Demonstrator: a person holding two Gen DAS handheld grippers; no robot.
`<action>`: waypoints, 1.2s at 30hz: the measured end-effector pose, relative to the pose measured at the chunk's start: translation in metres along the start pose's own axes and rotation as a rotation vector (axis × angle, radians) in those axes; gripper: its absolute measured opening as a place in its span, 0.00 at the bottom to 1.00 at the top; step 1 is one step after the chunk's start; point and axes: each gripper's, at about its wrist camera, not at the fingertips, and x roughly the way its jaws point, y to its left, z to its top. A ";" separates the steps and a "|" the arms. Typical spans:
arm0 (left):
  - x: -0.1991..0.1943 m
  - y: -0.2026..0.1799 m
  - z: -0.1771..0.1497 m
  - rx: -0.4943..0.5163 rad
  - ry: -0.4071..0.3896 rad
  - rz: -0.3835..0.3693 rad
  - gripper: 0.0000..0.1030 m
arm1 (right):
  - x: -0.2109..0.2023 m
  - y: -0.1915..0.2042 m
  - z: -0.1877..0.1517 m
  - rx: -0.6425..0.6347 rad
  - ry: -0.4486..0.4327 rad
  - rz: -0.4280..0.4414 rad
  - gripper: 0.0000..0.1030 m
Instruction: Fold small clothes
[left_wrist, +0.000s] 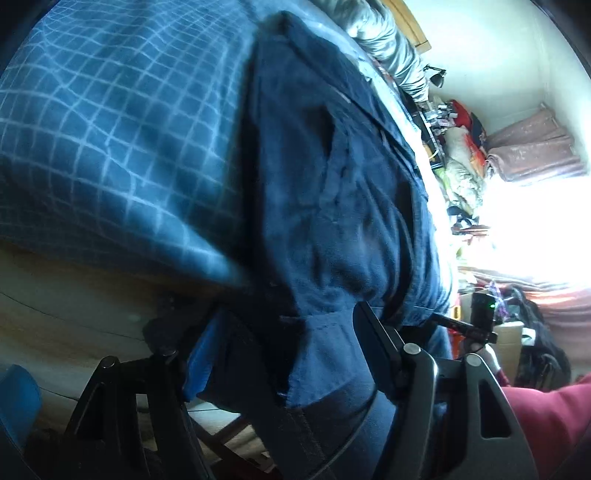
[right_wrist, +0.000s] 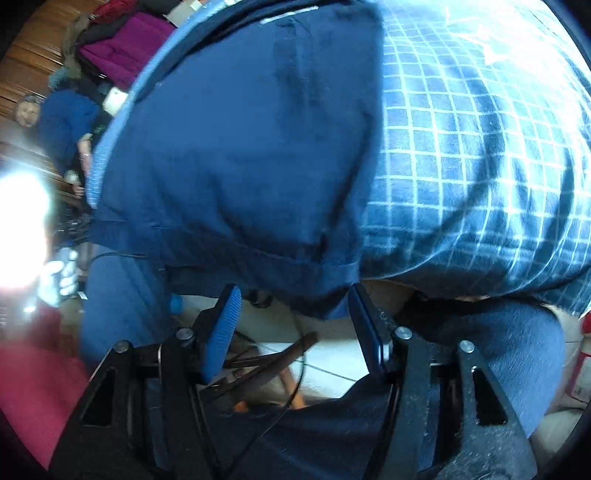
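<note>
Navy garment lay on the blue checked bedsheet; left tongs clamped its hem, right tongs stood apart around its edge.

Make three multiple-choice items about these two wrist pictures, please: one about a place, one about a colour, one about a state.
1. Where does the dark blue garment lie?
A. on the checked blue cover
B. on a wooden shelf
C. inside a basket

2. What colour are the lines on the checked blue cover?
A. red
B. pale, whitish
C. black

3. How stands the right gripper?
A. shut with nothing in it
B. out of view
C. open, the garment's hem at its fingertips

Answers: 1 A, the check shows right beside it in both views; 2 B, a pale grid on blue; 3 C, a wide gap shows between the fingers.
</note>
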 end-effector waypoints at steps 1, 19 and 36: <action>0.002 0.002 0.000 -0.007 0.002 0.008 0.68 | 0.005 -0.001 0.002 0.003 0.008 -0.013 0.58; -0.003 -0.011 -0.012 0.044 -0.016 -0.063 0.17 | -0.010 -0.009 -0.002 0.009 -0.018 0.097 0.14; -0.096 -0.093 0.083 0.068 -0.421 -0.363 0.13 | -0.145 0.018 0.073 0.041 -0.423 0.445 0.12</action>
